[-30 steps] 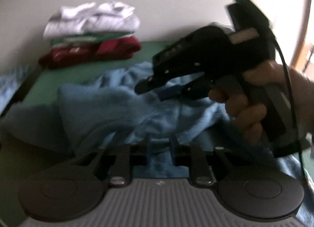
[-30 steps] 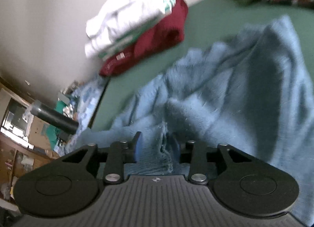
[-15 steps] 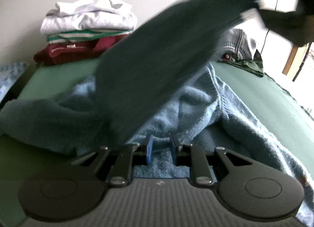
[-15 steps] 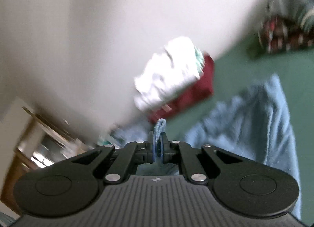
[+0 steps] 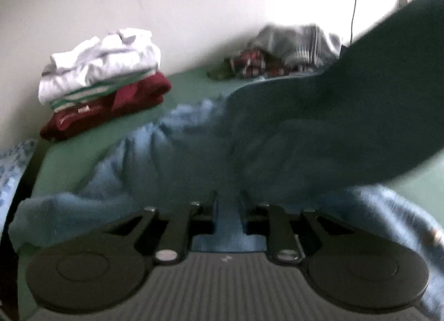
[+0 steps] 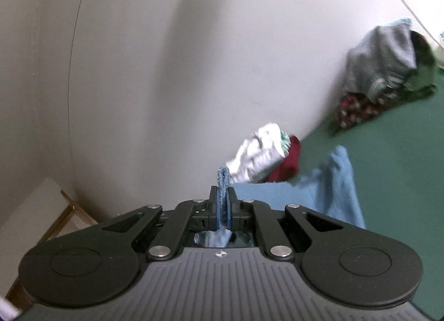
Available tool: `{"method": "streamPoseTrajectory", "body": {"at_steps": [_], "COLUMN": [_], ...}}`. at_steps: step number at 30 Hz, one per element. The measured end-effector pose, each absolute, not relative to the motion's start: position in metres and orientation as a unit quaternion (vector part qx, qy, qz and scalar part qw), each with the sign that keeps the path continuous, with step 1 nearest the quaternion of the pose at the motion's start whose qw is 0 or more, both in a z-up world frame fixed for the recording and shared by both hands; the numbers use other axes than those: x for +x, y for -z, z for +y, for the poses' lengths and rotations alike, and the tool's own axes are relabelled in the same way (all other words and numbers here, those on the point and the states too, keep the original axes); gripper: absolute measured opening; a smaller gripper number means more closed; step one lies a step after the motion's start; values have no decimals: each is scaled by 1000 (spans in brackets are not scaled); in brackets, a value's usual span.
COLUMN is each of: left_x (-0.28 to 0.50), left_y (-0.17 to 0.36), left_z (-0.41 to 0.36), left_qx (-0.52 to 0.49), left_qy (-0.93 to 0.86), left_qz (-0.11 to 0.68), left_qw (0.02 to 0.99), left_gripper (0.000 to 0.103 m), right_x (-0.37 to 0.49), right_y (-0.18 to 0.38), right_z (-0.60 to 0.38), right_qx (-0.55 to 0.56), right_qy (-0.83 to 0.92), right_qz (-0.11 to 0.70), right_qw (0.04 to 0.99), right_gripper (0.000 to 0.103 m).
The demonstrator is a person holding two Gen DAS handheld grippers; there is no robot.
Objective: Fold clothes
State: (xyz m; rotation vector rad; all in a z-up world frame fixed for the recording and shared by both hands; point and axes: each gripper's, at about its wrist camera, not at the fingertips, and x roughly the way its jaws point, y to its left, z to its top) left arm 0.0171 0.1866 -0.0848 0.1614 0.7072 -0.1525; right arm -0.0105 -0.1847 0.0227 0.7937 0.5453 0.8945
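Both tools grip blue sweater (image 5: 194, 154) | left tool (image 5: 229, 204) blurred, half-buried | right tool (image 6: 222, 201)

The blue sweater (image 5: 194, 151) is blurred throughout and cut off at the right edge. Behind its raised fold, part of the clothes heap (image 5: 280, 51) is hidden.
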Motion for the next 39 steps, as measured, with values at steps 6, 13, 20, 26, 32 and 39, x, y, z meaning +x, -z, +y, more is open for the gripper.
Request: {"method": "streamPoseTrajectory", "body": {"at_steps": [6, 13, 20, 26, 32, 39], "left_x": [20, -5, -76, -91, -14, 18], "left_y": [89, 75, 50, 54, 69, 58], "left_z": [181, 173, 121, 64, 84, 160], "left_qx": [93, 56, 157, 205, 198, 138], "left_qy": [41, 86, 271, 322, 237, 177], "left_qz": [348, 356, 328, 208, 217, 229], "left_qw": [932, 929, 892, 901, 926, 947], "left_gripper": [20, 24, 26, 56, 26, 25], "right_x": [-54, -67, -50, -23, -23, -63], "right_y": [10, 60, 31, -8, -39, -38], "right_z": [-192, -189, -192, -153, -134, -140], "right_qx": [329, 369, 459, 520, 515, 472], "right_qy": [-424, -383, -356, -374, -388, -385], "right_qz": [307, 379, 314, 251, 208, 202], "right_qw": [786, 758, 751, 726, 735, 767], "right_gripper": [5, 5, 5, 5, 5, 5]}}
